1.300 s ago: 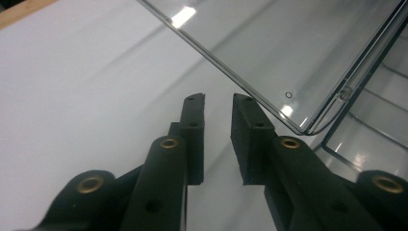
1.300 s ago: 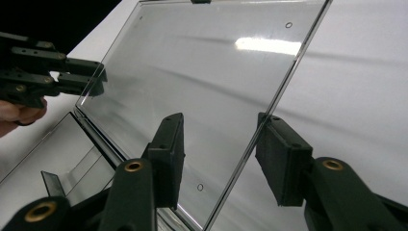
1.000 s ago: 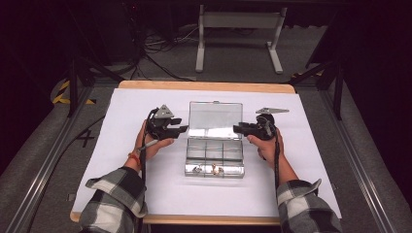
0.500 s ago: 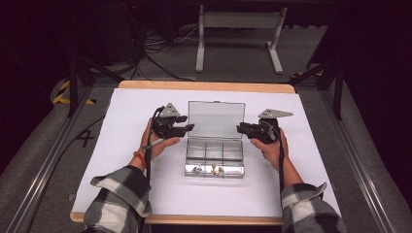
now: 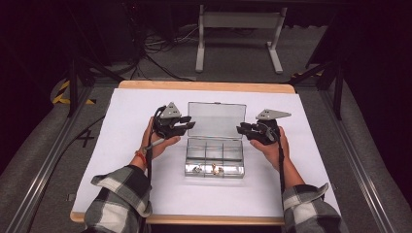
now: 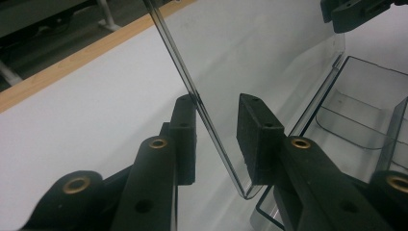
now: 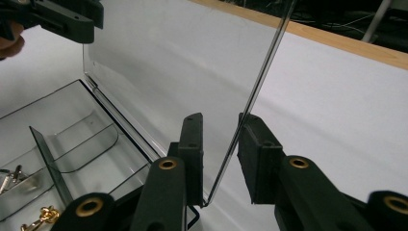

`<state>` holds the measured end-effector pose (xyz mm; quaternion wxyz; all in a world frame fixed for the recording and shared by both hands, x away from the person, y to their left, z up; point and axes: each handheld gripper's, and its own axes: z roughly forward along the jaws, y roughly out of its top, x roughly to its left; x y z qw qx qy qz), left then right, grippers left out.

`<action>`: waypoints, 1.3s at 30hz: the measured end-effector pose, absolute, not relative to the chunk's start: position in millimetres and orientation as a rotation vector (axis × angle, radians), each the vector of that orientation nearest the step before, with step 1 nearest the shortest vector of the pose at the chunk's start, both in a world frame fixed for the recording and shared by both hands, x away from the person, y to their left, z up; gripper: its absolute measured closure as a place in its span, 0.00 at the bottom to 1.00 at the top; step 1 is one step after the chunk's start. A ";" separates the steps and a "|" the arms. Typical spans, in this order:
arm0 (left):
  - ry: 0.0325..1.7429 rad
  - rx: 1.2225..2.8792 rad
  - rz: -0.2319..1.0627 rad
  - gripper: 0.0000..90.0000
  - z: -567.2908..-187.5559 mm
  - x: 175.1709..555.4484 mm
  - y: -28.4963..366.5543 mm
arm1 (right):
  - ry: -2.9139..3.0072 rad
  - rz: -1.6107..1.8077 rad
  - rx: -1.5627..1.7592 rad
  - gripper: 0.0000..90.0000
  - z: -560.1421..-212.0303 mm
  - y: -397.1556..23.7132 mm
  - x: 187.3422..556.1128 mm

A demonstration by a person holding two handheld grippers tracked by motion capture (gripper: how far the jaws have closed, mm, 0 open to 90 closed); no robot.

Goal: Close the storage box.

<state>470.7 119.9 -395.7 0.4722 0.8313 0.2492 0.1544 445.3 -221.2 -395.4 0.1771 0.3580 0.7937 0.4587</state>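
Straddling the lid (image 5: 216,119) of a clear compartment box with the left gripper (image 6: 217,139), having just been closing the jaws around its near side edge: brushing or almost brushing the pane with one pad, leaving a plain gap at the other, so bracketing rather than clamping, nothing truly grasped yet. Mirroring that with the right gripper (image 7: 222,154), likewise having just been narrowing, taking in the opposite side edge between the pads, one pad close against the pane and the other standing off, again loose and not pinching. Seeing the lid running straight away from each set of fingertips toward the other gripper, long axis lying along the line joining the two tools, standing upright and leaning slightly back on its hinge. Finding the hinge line just below and inward of both pairs of pads, and the box base (image 5: 214,155) lying beyond it on the person's side, carrying small metal trinkets (image 5: 212,169) in its nearest compartments. Judging both hands equally near, one to each end, so needing a matched squeeze and an even swing about the hinge to avoid twisting the thin pane. Resting all of it on the white-covered table (image 5: 126,126) spreading well past both tools
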 end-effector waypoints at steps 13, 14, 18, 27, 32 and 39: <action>0.598 2.052 0.415 0.83 -383.8 468.9 123.0 | 2.211 1.288 0.990 0.82 -381.0 -220.1 442.7; 0.598 2.052 0.415 0.83 -383.8 468.9 123.0 | 2.198 1.282 1.007 0.81 -379.4 -220.3 442.7; 0.597 2.060 0.440 0.84 -379.8 468.0 121.5 | 2.197 1.291 1.001 0.81 -374.8 -219.1 442.4; 0.584 2.053 0.497 0.84 -368.3 464.9 120.8 | 2.176 1.305 0.991 0.81 -368.3 -220.1 439.9; 0.579 2.044 0.496 0.86 -367.1 462.8 122.2 | 2.176 1.313 0.979 0.82 -366.2 -220.9 437.7; 0.551 2.063 0.509 0.88 -364.6 457.0 124.0 | 2.188 1.323 0.947 0.80 -363.5 -221.7 433.8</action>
